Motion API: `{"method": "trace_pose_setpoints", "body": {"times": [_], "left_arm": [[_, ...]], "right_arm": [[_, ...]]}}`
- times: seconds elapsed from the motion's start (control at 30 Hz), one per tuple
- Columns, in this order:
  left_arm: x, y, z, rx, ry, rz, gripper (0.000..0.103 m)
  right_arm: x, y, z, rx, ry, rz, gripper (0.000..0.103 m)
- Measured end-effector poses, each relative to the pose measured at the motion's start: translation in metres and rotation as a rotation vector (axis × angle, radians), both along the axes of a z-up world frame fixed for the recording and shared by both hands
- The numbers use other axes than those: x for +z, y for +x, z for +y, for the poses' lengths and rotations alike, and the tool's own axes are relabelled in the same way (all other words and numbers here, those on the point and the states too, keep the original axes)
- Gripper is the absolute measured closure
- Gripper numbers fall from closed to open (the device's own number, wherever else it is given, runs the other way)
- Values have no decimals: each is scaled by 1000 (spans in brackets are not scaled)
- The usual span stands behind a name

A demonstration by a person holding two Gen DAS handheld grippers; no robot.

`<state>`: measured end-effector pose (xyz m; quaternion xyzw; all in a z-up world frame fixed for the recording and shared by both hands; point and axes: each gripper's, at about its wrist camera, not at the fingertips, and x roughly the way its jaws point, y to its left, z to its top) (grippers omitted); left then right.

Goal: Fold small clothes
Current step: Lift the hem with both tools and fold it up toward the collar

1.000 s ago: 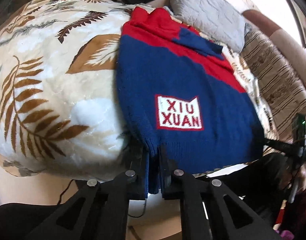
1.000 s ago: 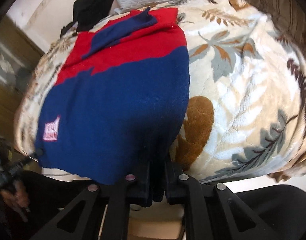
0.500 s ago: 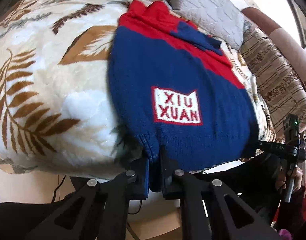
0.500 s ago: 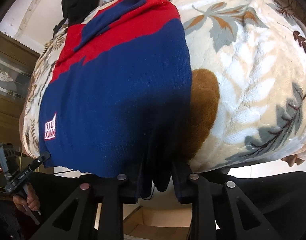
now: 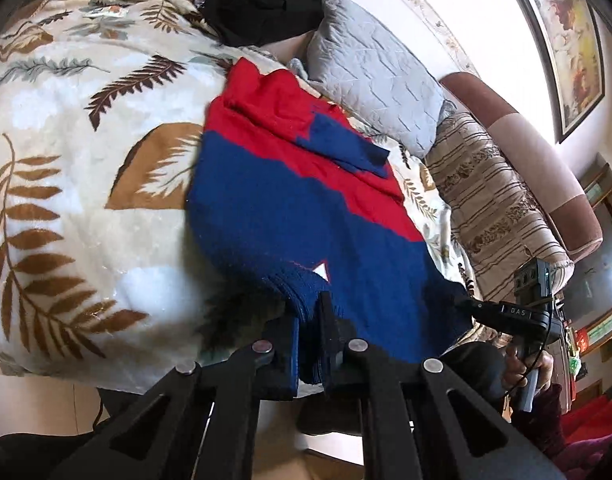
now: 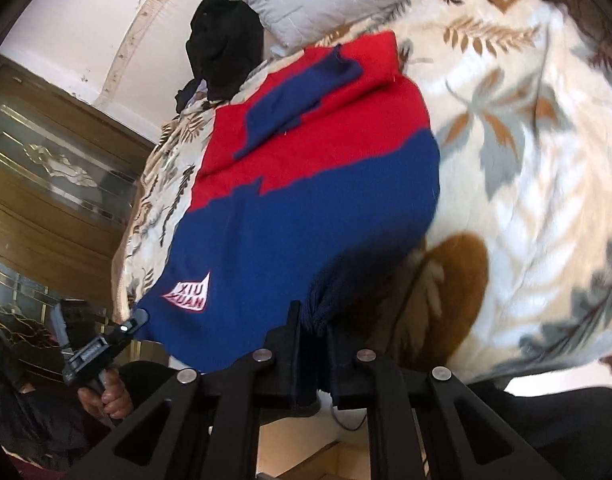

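Sweater [image 5: 290,216], a small knitted one in blue and red with a white name patch, lies spread on a fluffy cream blanket with brown leaf prints [image 5: 66,152] over a bed. Its red top part points toward a grey quilted pillow [image 5: 369,80], and one blue sleeve is already laid across the red part.

The left gripper [image 5: 307,320] has its fingers squeezed shut on the bottom hem at one corner. The right gripper [image 6: 315,328] has its fingers squeezed shut on the hem at the other corner. Both corners are raised a little off the blanket, and the hem bunches up between the fingers. On the left side the raised hem curls over and hides most of the name patch.

The fold looks only just begun. The sleeves seem tucked in, but the bottom half has not yet been laid over the top half. That big fold is probably next, and then smoothing it flat.
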<state>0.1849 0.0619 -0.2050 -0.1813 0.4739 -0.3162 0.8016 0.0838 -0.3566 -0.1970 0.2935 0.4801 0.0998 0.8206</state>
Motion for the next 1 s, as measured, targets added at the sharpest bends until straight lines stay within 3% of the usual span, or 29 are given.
{"method": "trace_pose_setpoints", "body": {"times": [0.27,0.4,0.5,0.53,0.57,0.6,0.63,0.7,0.73,0.77,1.0], "left_arm": [[-29,3,-3,32,140,111,94],[-39,4,-5,49,194,158,77],[-41,4,-4,48,187,167,73],[-43,4,-3,49,177,171,74],[-45,3,-3,49,170,174,74],[-46,3,-2,51,166,175,77],[-45,2,-2,46,161,169,92],[-44,0,-2,27,152,155,94],[-41,-2,-4,21,155,139,95],[-37,-3,-5,13,155,121,95],[1,11,-5,-25,56,48,95]], "right_arm": [[-44,-3,5,8,-8,141,89],[-49,0,5,-12,-4,167,85],[-51,3,9,-12,-39,192,59],[-53,3,10,-1,-10,183,42],[-52,3,13,3,14,165,35],[-51,3,15,0,10,152,35],[-51,3,16,0,-5,143,35],[-51,5,24,16,-46,122,40],[-51,6,28,15,-88,131,60],[-50,7,28,20,-123,137,88],[-17,12,13,35,-45,64,92]]}}
